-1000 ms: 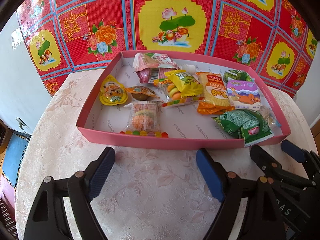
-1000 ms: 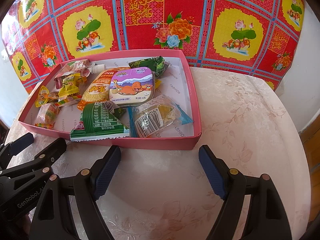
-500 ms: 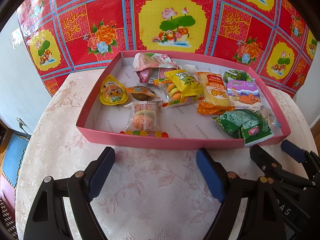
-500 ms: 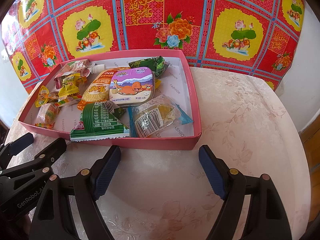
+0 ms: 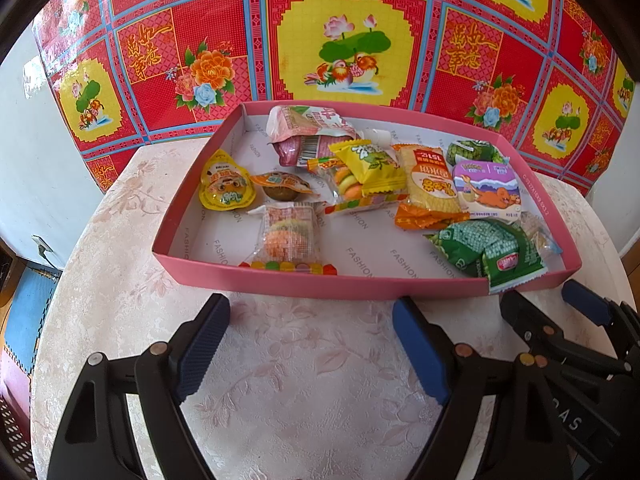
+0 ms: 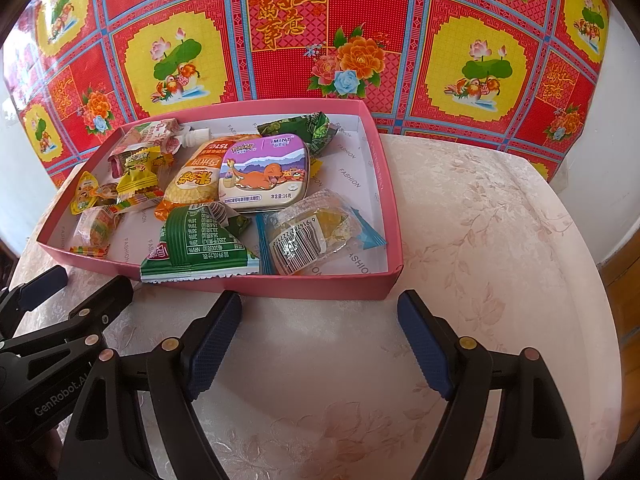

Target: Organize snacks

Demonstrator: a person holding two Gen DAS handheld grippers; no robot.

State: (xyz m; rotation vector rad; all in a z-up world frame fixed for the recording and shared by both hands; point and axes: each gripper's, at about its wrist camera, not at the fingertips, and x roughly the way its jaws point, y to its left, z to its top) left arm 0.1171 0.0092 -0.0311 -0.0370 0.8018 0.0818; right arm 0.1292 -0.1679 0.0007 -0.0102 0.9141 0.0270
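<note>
Viewing: both wrist cameras look down across a round table with a pale floral cloth.
Left gripper: jaws wide, nothing between them; blue pads over bare cloth, just short of the tray's near wall.
Right gripper: jaws wide, nothing held; over bare cloth just short of the tray's near right corner.
Gripper spacing: side by side; the right one shows at the right edge of the left view, the left one at the left edge of the right view.
Pink tray: straight ahead of both grippers; white lining printed FASHION; all snacks lie inside it.
Green packet: ahead and left of the right gripper, its edge lapping over the near wall.
Clear barcode packet: directly ahead of the right gripper, beside the green packet.
Purple mint tin: beyond those two, resting partly on an orange cracker pack.
Clear sweet packet: directly ahead of the left gripper, against the near wall.
Yellow jelly cup: ahead and left of the left gripper, by the tray's left wall.
Pink pouch: farthest from the left gripper, at the back wall.
Backdrop: red and yellow floral cloth behind the table.
</note>
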